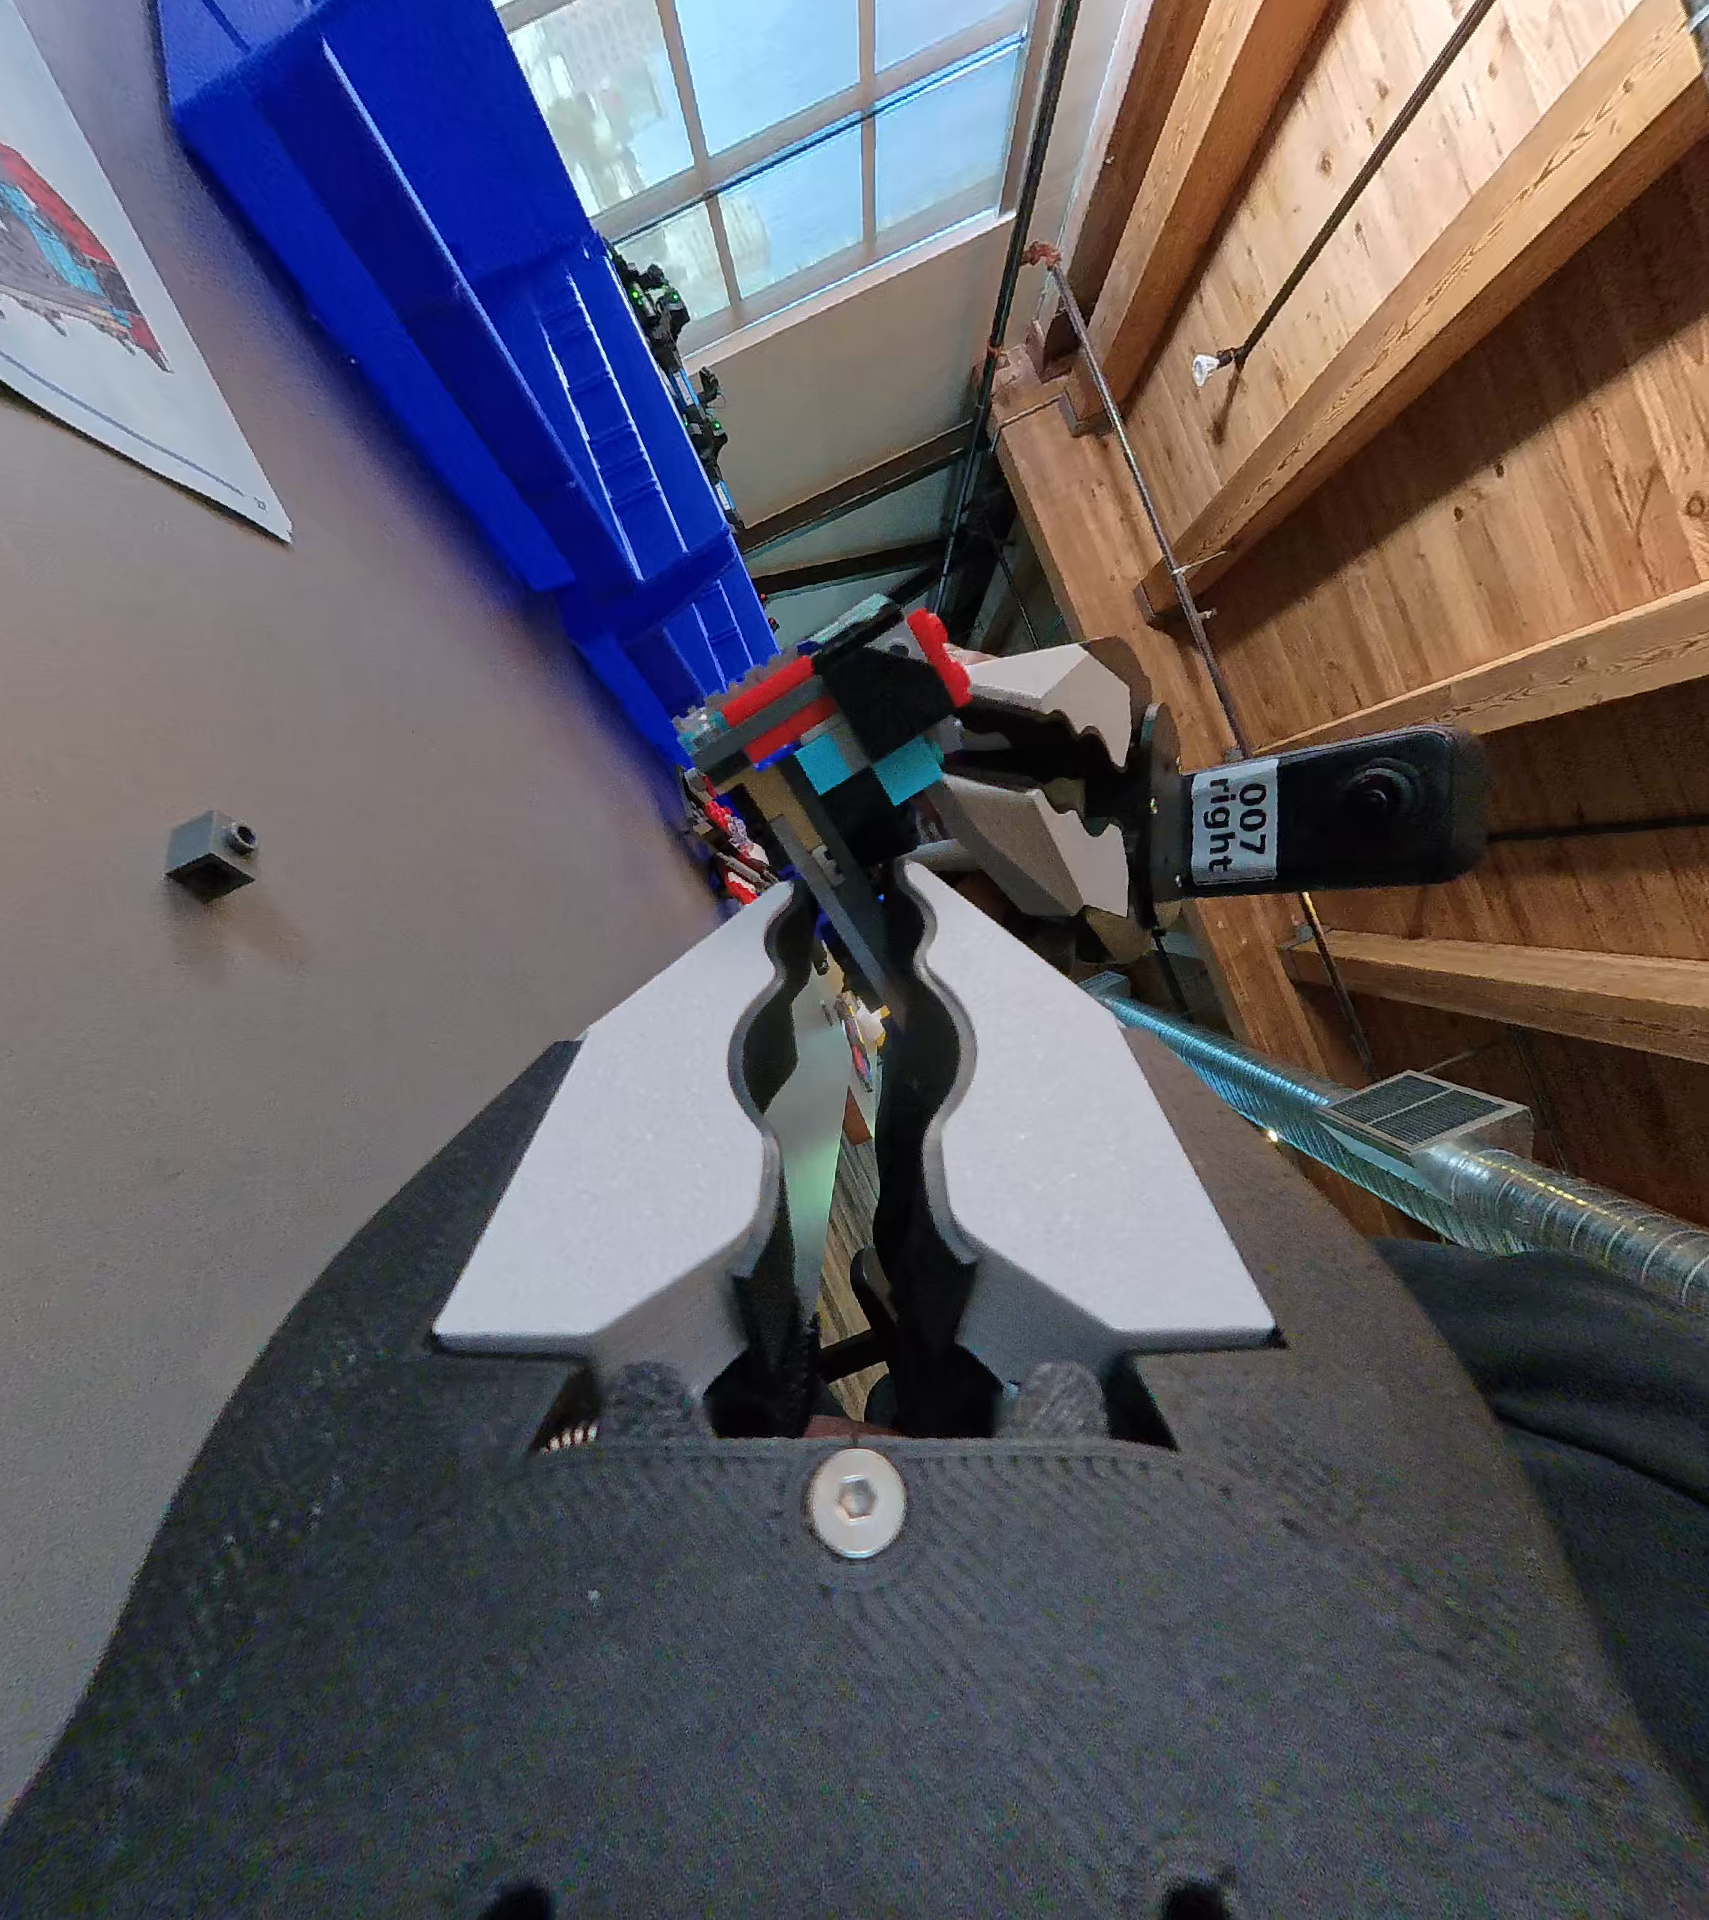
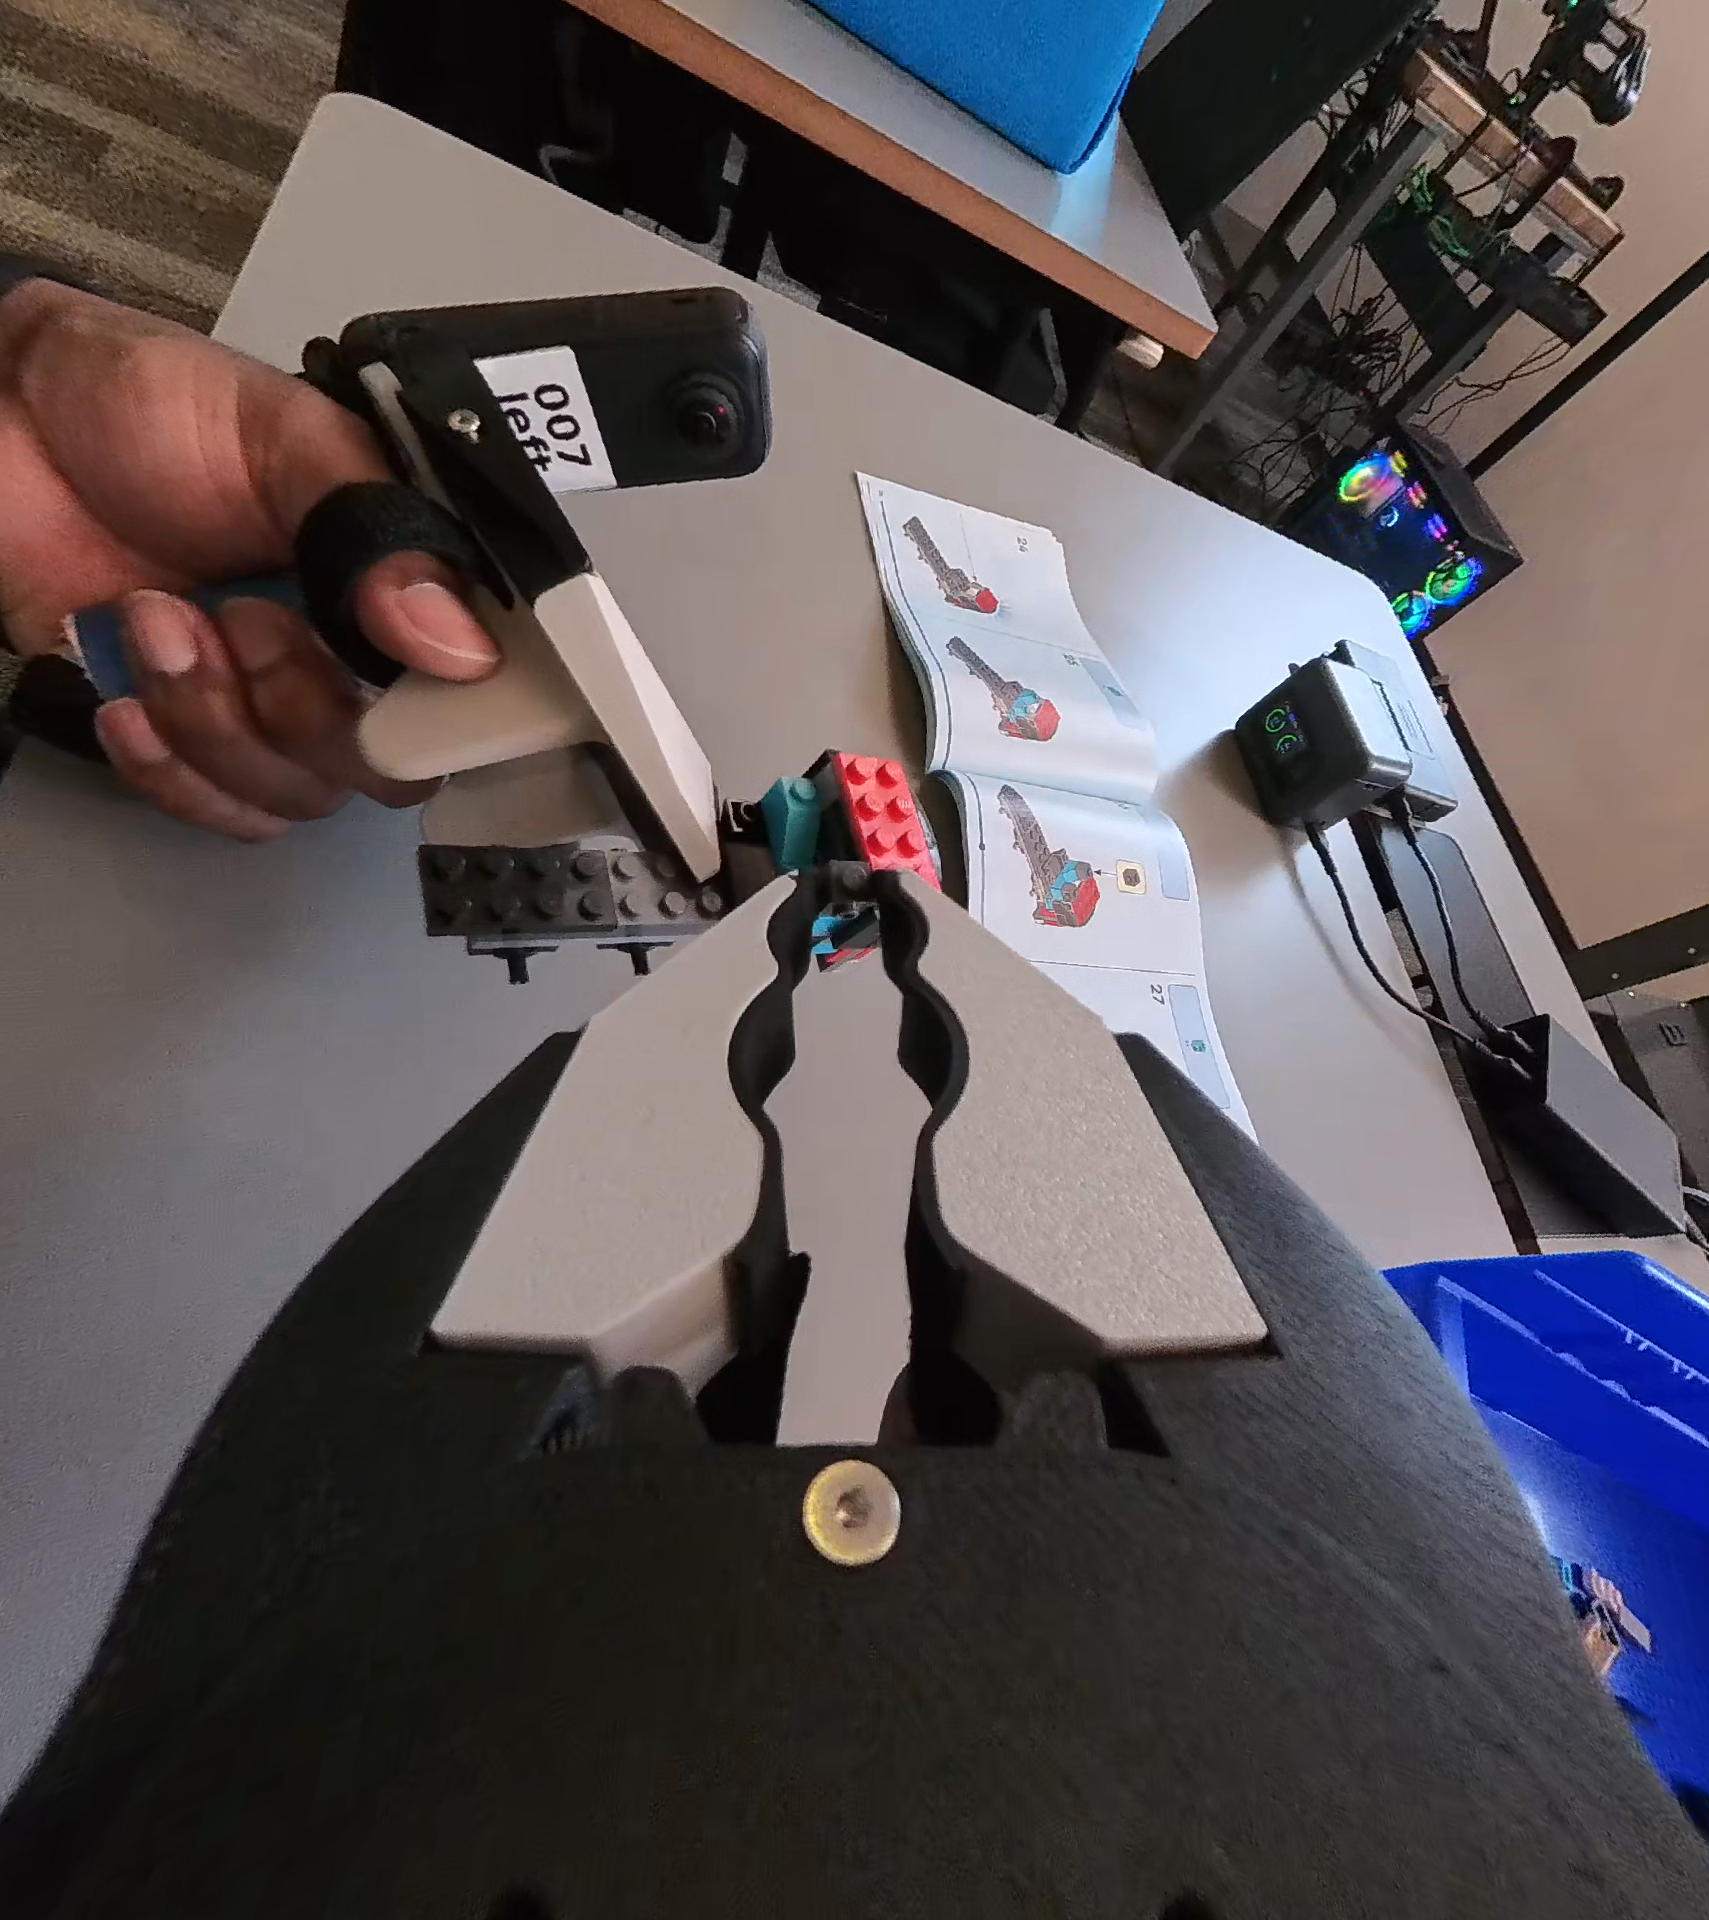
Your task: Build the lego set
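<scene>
Your left hand-held gripper [image 1: 845, 914] pinches the dark plate end of the lego model [image 1: 808, 738], held up off the tabletop [image 2: 206, 1039]. Your right hand-held gripper [image 2: 845, 899] is pressed onto the model's red-and-teal end. Judgement: light, rigid, but press-fit joints may pop apart under twist; the long thin plate flexes. Grip on flat brick sides near the joint, not on studs. One loose grey brick [image 1: 211, 854] lies on the tabletop, instruction booklet [image 2: 1037, 748] open beyond, blue bin [image 2: 1660, 1455] nearby.
</scene>
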A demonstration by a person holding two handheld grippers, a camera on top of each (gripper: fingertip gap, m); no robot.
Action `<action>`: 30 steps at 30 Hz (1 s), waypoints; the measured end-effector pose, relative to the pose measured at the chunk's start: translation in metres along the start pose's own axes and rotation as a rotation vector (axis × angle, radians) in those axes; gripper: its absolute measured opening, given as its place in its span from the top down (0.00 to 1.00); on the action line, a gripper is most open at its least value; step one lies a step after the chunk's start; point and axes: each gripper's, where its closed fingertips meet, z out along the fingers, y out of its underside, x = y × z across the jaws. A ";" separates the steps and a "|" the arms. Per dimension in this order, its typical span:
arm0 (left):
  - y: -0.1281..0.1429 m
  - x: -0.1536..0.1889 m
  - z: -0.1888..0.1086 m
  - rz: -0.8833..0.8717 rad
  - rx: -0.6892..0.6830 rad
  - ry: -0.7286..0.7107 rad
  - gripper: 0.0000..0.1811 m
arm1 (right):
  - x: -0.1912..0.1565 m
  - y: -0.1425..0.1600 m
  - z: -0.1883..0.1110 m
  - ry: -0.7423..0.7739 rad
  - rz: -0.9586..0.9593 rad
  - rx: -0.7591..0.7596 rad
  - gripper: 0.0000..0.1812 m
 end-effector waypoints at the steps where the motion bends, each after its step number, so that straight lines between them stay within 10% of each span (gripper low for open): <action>1: 0.000 0.000 0.000 -0.001 0.000 0.000 0.93 | 0.000 0.000 0.000 0.002 0.000 0.003 0.93; 20: -0.002 -0.001 -0.001 -0.008 0.015 -0.001 0.93 | 0.006 0.001 -0.005 0.042 0.027 0.020 0.90; 30: -0.008 -0.003 -0.003 -0.001 0.040 -0.009 0.93 | 0.018 0.094 -0.076 0.366 0.415 0.008 0.86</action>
